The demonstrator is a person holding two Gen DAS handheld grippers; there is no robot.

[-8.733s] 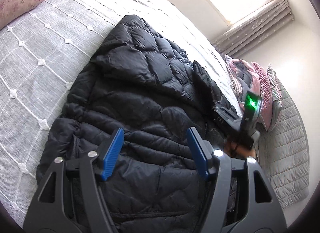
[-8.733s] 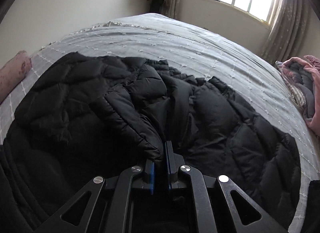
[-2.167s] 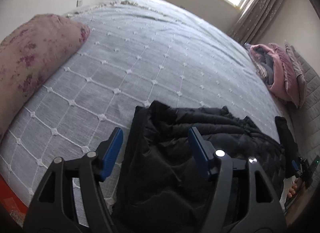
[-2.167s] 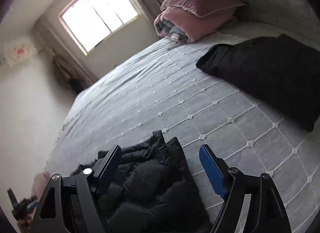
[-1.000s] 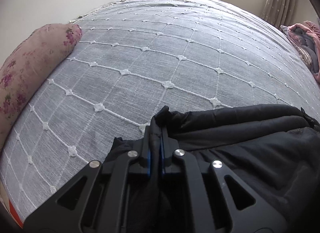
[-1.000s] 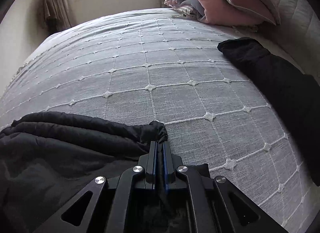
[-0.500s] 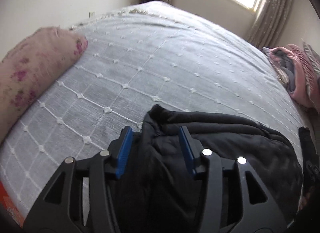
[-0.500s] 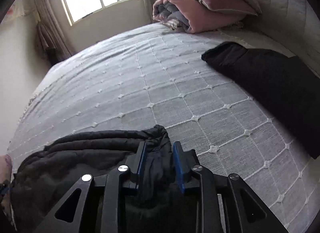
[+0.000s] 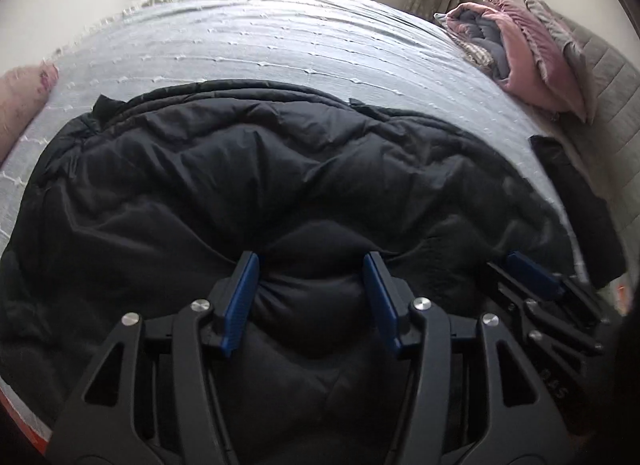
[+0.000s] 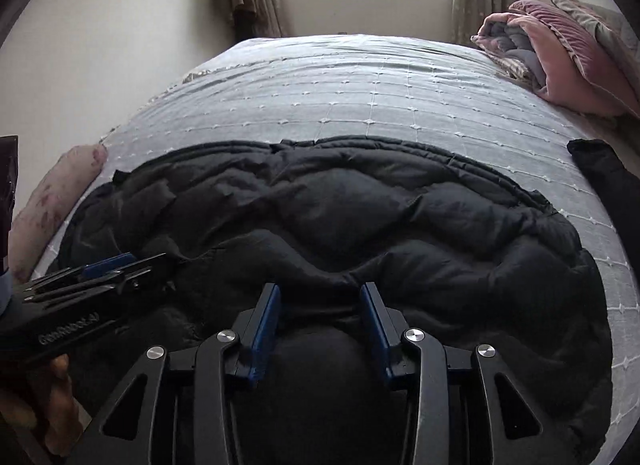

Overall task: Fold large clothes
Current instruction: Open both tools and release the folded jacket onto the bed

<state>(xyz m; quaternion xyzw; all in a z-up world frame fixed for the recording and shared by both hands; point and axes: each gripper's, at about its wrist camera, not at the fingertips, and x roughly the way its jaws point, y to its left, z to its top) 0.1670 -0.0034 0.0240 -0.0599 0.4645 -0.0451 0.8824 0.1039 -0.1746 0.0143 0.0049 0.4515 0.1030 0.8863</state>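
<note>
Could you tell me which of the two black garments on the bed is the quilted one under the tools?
The large puffy jacket spread across the near bed; the other black garment lies flat and smooth at the right edge.

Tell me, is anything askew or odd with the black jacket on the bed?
Nothing is damaged. The jacket lies folded across the bed, but its top is lumpy and a small flap sticks out at the left corner, so the fold is not neat.

Your left gripper [image 9: 311, 297] and right gripper [image 10: 325, 323] share black triangulated frames, silver screws and ribbed blue pads [image 9: 241, 297]. White "GenRobot.AI" lettering marks the left one, lower left in the right wrist view.
</note>
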